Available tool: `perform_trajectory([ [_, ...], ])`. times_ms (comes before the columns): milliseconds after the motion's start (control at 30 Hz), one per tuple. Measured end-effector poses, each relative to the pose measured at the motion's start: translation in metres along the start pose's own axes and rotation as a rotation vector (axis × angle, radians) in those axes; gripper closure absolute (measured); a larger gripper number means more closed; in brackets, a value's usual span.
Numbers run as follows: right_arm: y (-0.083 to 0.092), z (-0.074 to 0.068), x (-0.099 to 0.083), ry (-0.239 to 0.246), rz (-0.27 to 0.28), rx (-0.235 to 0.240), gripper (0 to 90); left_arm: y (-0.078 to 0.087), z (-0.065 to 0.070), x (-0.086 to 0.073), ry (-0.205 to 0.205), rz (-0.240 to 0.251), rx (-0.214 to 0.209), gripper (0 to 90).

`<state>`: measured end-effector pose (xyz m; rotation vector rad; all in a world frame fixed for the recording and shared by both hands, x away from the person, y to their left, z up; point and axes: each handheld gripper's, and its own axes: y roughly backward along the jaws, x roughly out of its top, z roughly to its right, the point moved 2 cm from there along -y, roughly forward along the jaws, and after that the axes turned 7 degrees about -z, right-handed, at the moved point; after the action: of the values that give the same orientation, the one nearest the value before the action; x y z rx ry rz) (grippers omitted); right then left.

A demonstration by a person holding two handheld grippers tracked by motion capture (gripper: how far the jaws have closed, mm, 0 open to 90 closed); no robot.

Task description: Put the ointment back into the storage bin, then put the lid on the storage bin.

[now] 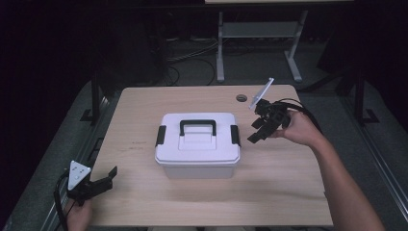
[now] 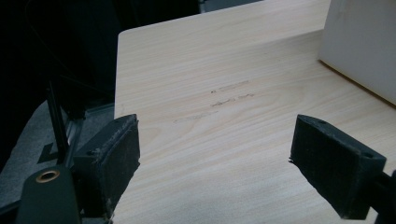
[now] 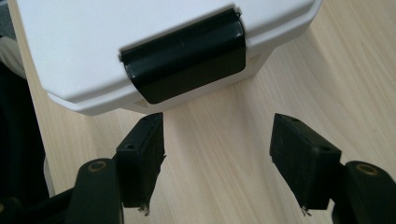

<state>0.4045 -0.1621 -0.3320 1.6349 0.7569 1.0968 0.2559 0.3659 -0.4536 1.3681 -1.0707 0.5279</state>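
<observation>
My right gripper (image 3: 217, 161), jaws apart, lines up on the white plastic lidded box's black side latch (image 3: 184, 58) — to unclip it; left gripper (image 2: 215, 154), jaws apart too, waits at the tabletop's (image 1: 144, 101) near-left corner.

Pale wood-grain worktop (image 1: 144, 115), faint scuff marks (image 2: 229, 95) near its left side, a round grommet hole (image 1: 241, 97) at the far edge; grey table frame (image 1: 260, 33) beyond.

Pale wood-grain worktop (image 1: 144, 120), rounded corners. White lidded box (image 1: 197, 161) with black handle and side latches sits at its centre. Grommet hole (image 1: 241, 98) near far edge.
</observation>
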Motion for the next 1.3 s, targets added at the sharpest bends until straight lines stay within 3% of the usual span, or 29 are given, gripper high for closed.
perform_trajectory([
  [1300, -0.026, 0.005, -0.042, -0.057, 0.002, 0.03, 34.7, -0.001, 0.002, 0.0, -0.007, -0.005, -0.002, 14.9],
])
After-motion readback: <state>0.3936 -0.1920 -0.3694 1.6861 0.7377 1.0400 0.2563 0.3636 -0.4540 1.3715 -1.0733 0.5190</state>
